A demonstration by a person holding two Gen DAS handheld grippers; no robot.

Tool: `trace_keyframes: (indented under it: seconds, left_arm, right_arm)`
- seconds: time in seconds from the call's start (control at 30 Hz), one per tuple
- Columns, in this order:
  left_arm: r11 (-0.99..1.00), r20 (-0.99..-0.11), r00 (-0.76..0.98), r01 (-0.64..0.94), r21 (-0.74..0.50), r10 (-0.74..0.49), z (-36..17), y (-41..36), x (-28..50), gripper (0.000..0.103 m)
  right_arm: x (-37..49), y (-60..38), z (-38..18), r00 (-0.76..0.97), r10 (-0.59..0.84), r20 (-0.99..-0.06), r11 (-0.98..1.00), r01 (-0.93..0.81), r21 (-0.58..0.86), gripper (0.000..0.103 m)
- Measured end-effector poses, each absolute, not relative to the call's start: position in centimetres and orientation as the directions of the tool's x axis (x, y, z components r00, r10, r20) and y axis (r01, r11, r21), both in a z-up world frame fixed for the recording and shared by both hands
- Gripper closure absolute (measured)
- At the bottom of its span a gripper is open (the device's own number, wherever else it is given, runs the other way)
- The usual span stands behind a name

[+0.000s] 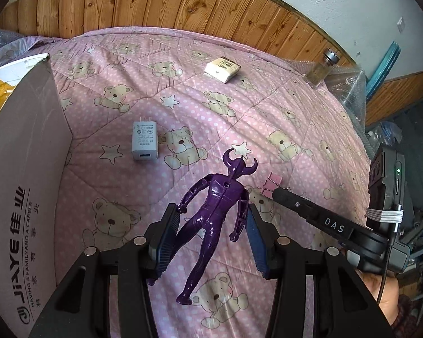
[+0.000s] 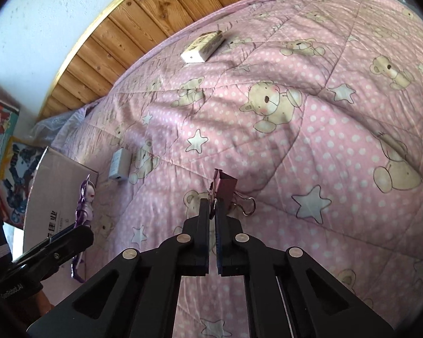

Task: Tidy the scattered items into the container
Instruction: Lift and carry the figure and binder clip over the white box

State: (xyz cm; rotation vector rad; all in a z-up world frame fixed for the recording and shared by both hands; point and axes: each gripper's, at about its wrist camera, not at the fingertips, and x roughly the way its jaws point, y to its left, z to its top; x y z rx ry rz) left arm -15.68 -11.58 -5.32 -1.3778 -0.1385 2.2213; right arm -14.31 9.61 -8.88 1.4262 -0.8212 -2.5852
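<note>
Two grippers work over a pink quilted bed cover (image 1: 211, 107) printed with bears and stars. The left gripper (image 1: 213, 219) has its fingers partly closed against the arms of a glossy purple horned plastic figure (image 1: 217, 205), apparently gripping it. Left of the figure stands the grey cardboard box (image 1: 28, 174); beyond the figure lie a white plug-in charger (image 1: 144, 140) and, farther off, a cream tissue packet (image 1: 222, 69). Right of the figure, the right gripper (image 2: 212, 211) has its fingers nearly together, pinching a dark pink binder clip (image 2: 224, 187) by one wire handle.
</note>
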Motion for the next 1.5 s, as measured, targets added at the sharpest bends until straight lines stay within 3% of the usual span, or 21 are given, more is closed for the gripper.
trace_keyframes:
  seconds: [0.33, 0.5, 0.6, 0.83, 0.87, 0.93, 1.0, 1.5]
  left_arm:
    - [-0.844, -0.789, -0.345, -0.381, -0.377, 0.508, -4.8, -12.3, -12.7, 0.054]
    - [-0.838, -0.78, -0.344, -0.378, -0.394, 0.522, -4.7, -12.9, -11.3, 0.054]
    - [-0.836, -0.777, -0.343, -0.372, -0.403, 0.528, -4.9, -13.4, -10.1, 0.054]
    - [-0.84, -0.782, -0.326, -0.32, -0.438, 0.532, -5.7, -15.1, -8.2, 0.054]
    - [-0.841, -0.781, -0.331, -0.322, -0.435, 0.53, -5.5, -15.1, -8.1, 0.054]
    - [-0.84, -0.773, -0.346, -0.333, -0.429, 0.532, -4.8, -15.3, -7.8, 0.054]
    - [-0.839, -0.766, -0.358, -0.338, -0.426, 0.533, -4.3, -15.4, -7.7, 0.054]
    - [-0.825, -0.749, -0.358, -0.344, -0.449, 0.557, -3.6, -15.4, -7.5, 0.054]
  right_arm:
    - [-9.9, 9.5, -6.9, -0.586, -0.322, -0.744, -0.841, -0.184, 0.509, 0.101]
    - [-9.0, 8.1, -7.0, -0.569, -0.254, -0.782, -0.904, -0.148, 0.402, 0.094]
    - [-9.2, 7.1, -7.5, -0.559, -0.187, -0.808, -0.947, -0.118, 0.3, 0.049]
    - [-11.9, 5.8, -9.5, -0.547, -0.095, -0.832, -0.977, -0.109, 0.183, 0.05]
    - [-12.2, 5.7, -9.5, -0.544, -0.086, -0.835, -0.981, -0.098, 0.166, 0.053]
    - [-12.8, 6.6, -9.5, -0.537, -0.105, -0.837, -0.976, -0.108, 0.191, 0.077]
    - [-13.0, 7.7, -9.5, -0.537, -0.124, -0.835, -0.97, -0.111, 0.216, 0.083]
    - [-9.6, 8.4, -8.2, -0.564, -0.195, -0.803, -0.936, -0.137, 0.323, 0.084]
